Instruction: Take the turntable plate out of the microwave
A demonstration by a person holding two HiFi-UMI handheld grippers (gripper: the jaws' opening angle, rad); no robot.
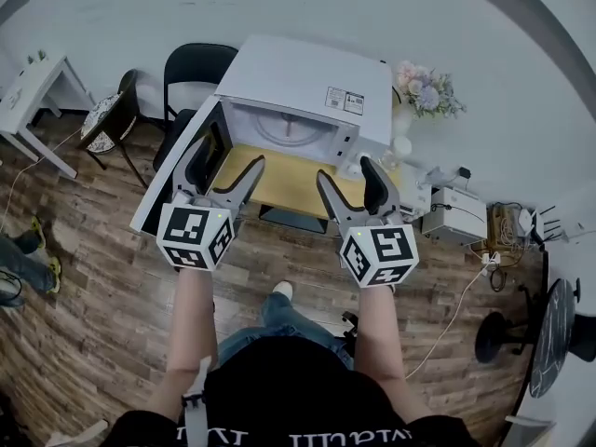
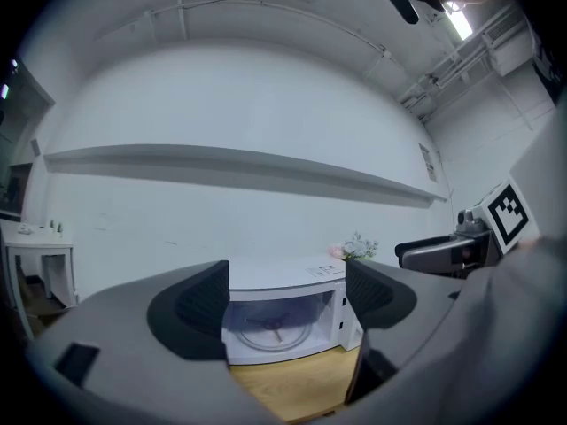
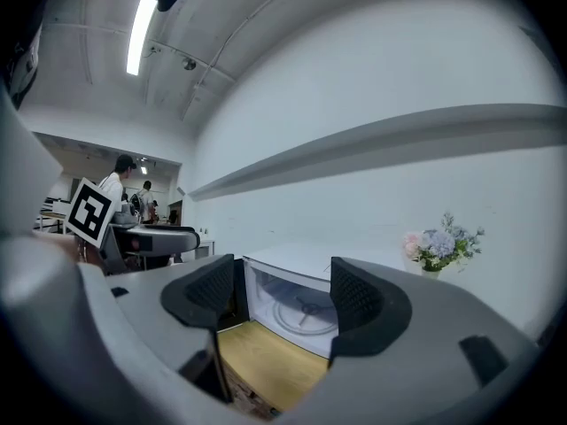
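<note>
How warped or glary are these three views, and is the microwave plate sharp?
Head view: strong fisheye, floor curves, dark corners, plate small but sharp. Left gripper view: ledge bows, plate slightly soft. Right gripper view: ceiling light blows out; plate clear.

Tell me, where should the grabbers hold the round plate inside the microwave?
Probably its front rim, coming straight in through the open front. The turntable plate lies flat inside the microwave, walled in behind and at both sides, and the door is swung open to the left, so only that near edge is reachable.
</note>
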